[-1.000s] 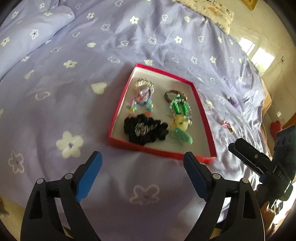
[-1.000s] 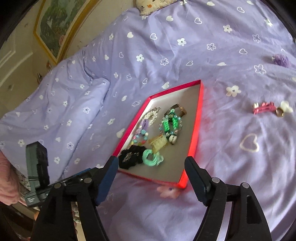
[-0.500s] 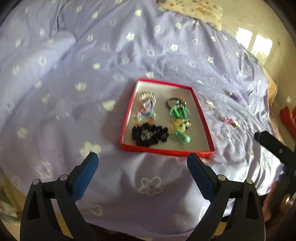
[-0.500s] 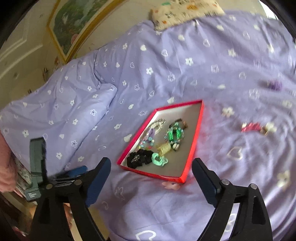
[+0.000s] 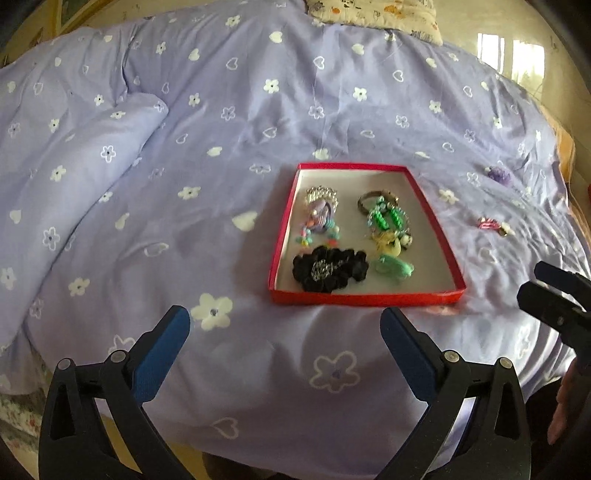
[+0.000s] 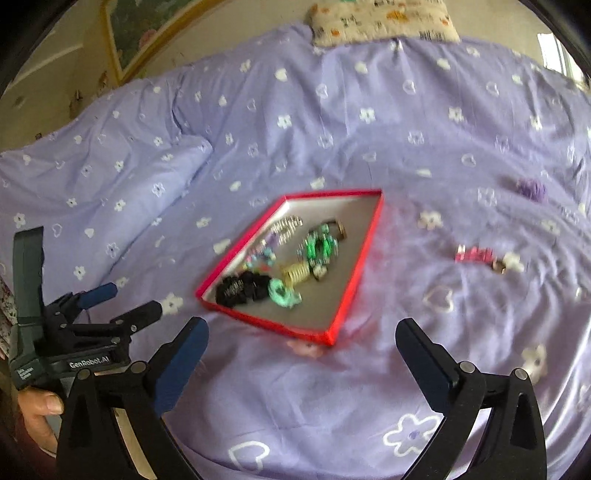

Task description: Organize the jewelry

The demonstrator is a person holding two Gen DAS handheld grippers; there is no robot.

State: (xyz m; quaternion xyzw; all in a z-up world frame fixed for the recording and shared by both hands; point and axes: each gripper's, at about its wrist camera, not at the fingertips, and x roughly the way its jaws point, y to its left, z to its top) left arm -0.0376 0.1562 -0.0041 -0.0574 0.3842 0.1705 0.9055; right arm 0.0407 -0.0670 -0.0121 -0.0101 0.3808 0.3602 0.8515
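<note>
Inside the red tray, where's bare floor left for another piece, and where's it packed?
In the shallow red cardboard tray, bare floor shows along the far wall and in a strip down the right wall, beside the green beaded bracelet. The near-left is crowded: black fabric scrunchie and mint green hair clip sit close together. The purple beaded hair tie fills the left.

A bed (image 5: 258, 110) fills the room, covered by a lilac duvet (image 6: 332, 129) printed with white flowers and hearts. A patterned cream pillow (image 6: 384, 18) lies at its head. A gold-framed painting (image 6: 144, 33) hangs on the beige wall (image 6: 51, 66). Daylight reflects off the glossy floor (image 5: 517, 55) to the right.
</note>
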